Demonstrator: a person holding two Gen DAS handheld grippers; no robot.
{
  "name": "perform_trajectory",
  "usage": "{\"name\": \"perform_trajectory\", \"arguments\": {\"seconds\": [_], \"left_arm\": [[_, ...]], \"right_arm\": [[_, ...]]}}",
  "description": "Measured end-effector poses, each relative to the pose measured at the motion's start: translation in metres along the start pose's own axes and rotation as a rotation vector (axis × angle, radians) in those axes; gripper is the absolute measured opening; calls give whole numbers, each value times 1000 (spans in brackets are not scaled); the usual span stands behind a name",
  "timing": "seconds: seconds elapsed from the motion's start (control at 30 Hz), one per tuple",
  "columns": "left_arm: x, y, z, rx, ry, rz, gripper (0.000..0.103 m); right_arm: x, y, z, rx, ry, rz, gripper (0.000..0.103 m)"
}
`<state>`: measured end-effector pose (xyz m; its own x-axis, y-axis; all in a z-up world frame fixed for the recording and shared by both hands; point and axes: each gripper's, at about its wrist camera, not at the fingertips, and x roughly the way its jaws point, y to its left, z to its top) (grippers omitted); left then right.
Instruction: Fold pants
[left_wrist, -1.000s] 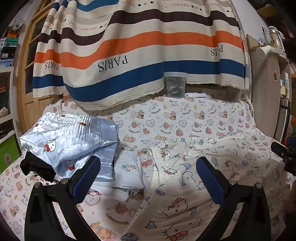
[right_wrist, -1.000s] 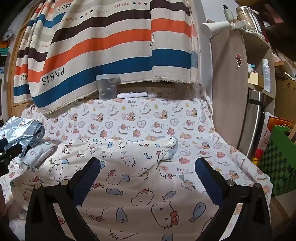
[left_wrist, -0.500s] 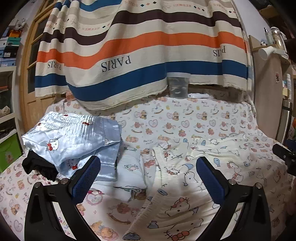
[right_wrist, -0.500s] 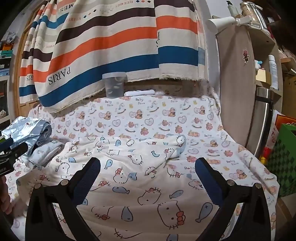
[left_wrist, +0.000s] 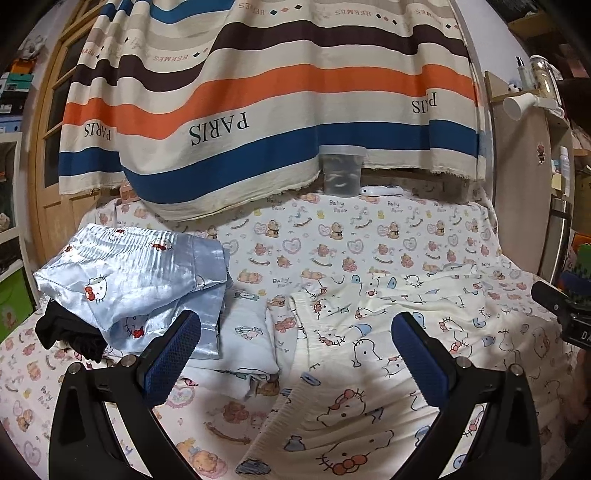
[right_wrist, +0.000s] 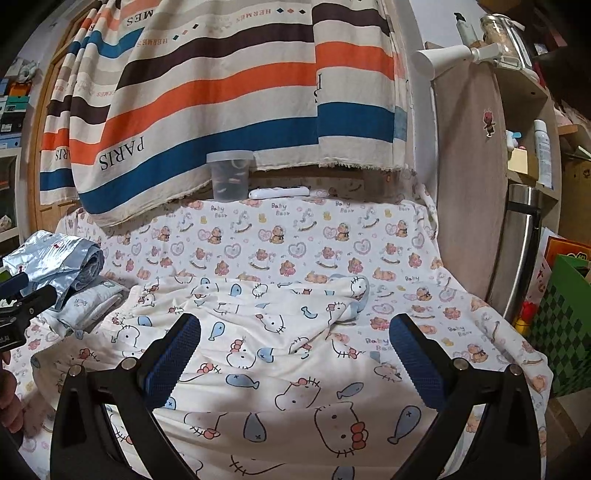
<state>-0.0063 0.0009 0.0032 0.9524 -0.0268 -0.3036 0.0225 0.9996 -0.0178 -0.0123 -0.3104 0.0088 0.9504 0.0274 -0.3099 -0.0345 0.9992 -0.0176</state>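
Cream pants (left_wrist: 373, 354) (right_wrist: 280, 343) printed with cat faces and blue fish lie spread flat on the bear-print bedsheet (left_wrist: 332, 240) (right_wrist: 280, 240). Their waistband edge runs down the left side in the left wrist view. My left gripper (left_wrist: 295, 345) hovers open above the waistband area, nothing between its blue pads. My right gripper (right_wrist: 293, 347) hangs open over the middle of the pants, also holding nothing. Each gripper shows at the edge of the other's view.
A pile of folded shiny blue pants (left_wrist: 136, 280) on a black garment (left_wrist: 70, 332) and a folded pale blue piece (left_wrist: 247, 339) sits at the left. A striped cloth (left_wrist: 258, 110) hangs behind, with a plastic cup (left_wrist: 341, 173). A steel flask (right_wrist: 517, 251) and green bin (right_wrist: 565, 325) stand right.
Both grippers have drawn back and risen slightly, so the bed and pants sit a little lower and farther in view. The pants have not moved.
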Motion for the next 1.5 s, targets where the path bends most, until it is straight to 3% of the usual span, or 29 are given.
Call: {"name": "perform_trajectory", "arguments": {"seconds": [1.27,1.5], "left_arm": [[-4,0,-1,3,-3,16,103],[-7,-2,-2,15,-2,-22,103]], "right_arm": [[2,4,3,-11,13,27,103],[8,-1,0,11,42,11,103]]}}
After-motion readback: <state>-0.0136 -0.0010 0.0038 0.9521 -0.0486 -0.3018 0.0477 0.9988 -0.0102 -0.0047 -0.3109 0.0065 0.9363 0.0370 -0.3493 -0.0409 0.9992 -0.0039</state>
